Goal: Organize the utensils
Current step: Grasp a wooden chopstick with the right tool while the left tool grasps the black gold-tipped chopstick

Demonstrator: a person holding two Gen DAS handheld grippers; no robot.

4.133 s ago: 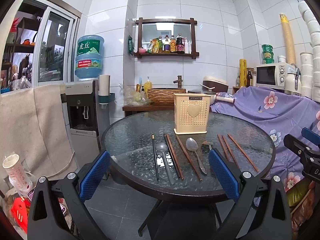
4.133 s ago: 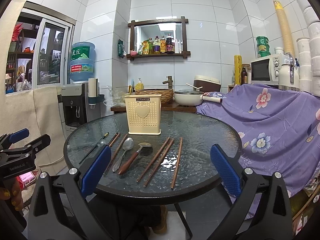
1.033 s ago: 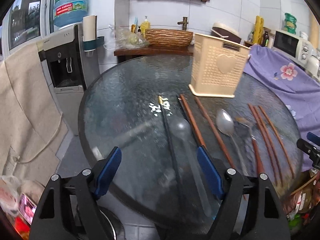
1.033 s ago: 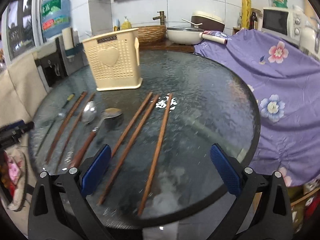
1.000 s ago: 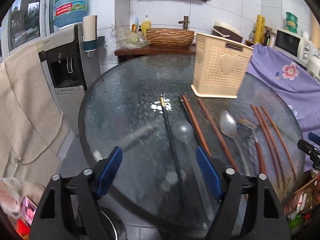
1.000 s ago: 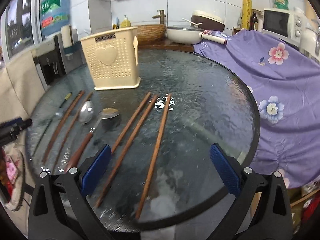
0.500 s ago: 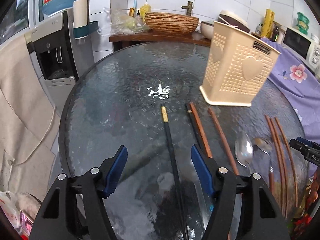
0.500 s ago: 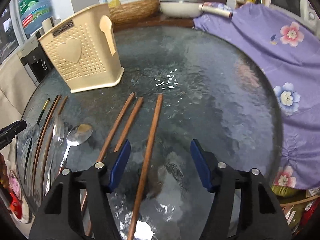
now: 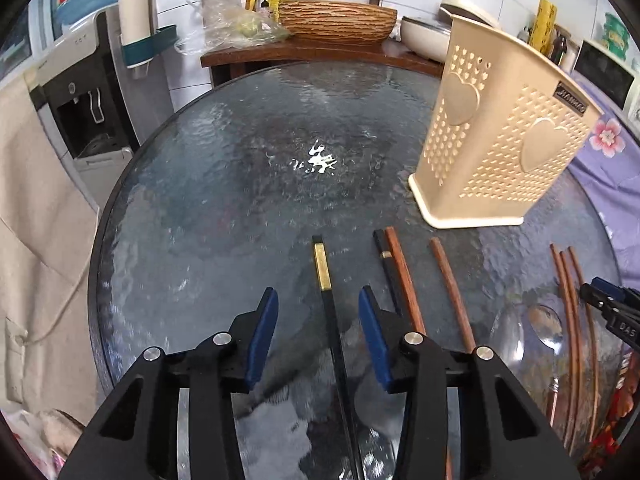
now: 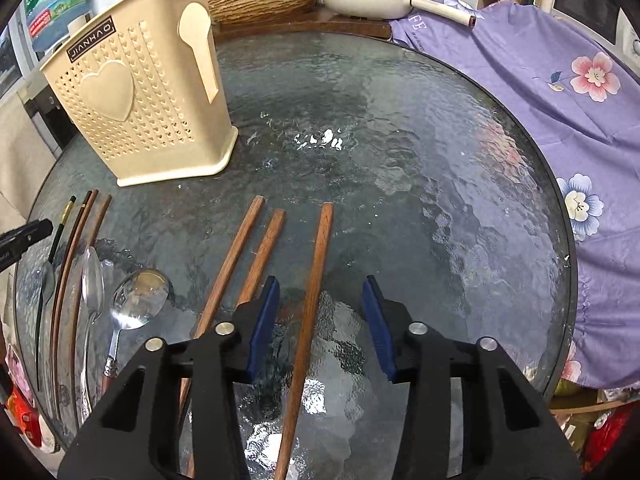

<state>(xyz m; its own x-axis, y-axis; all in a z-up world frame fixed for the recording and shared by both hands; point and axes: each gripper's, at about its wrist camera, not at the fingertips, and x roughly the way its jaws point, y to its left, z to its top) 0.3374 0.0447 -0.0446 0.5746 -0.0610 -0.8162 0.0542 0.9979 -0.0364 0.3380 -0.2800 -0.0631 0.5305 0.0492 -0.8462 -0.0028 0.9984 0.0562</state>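
Your left claw [image 9: 318, 322] hangs tilted down over a round glass table [image 9: 208, 184]. Its blue pads [image 9: 264, 332] are partly spread and closing, with a black chopstick [image 9: 332, 320] lying between them on the glass. The pads do not touch it yet. The chopstick's gold band [image 9: 321, 266] sits just ahead of the claw tips.

Just to the right of that claw lie a second black chopstick [image 9: 387, 268] and a brown one [image 9: 404, 280] side by side, then another brown chopstick [image 9: 452, 288] a little farther right. Ahead and to the right stands a cream holder [image 9: 496, 152] with heart cutouts, upright on the table. Far right of the left claw, near the table edge, lie three thin brown sticks [image 9: 570, 320] and a spoon [image 9: 546, 320], partly blurred.

Your right claw [image 10: 320, 322] also points down at the table. Its pads [image 10: 262, 328] are partly spread and closing around a brown chopstick [image 10: 316, 280], which lies on the glass between them, nearer the left pad, not yet pinched. Just left of this claw lie two more brown chopsticks [image 10: 236, 256], the nearer one passing under the left finger. Farther left are two metal spoons [image 10: 138, 300]. The holder [image 10: 140, 96] stands ahead and to the left. A purple flowered cloth [image 10: 560, 80] lies to the right, beyond the table.
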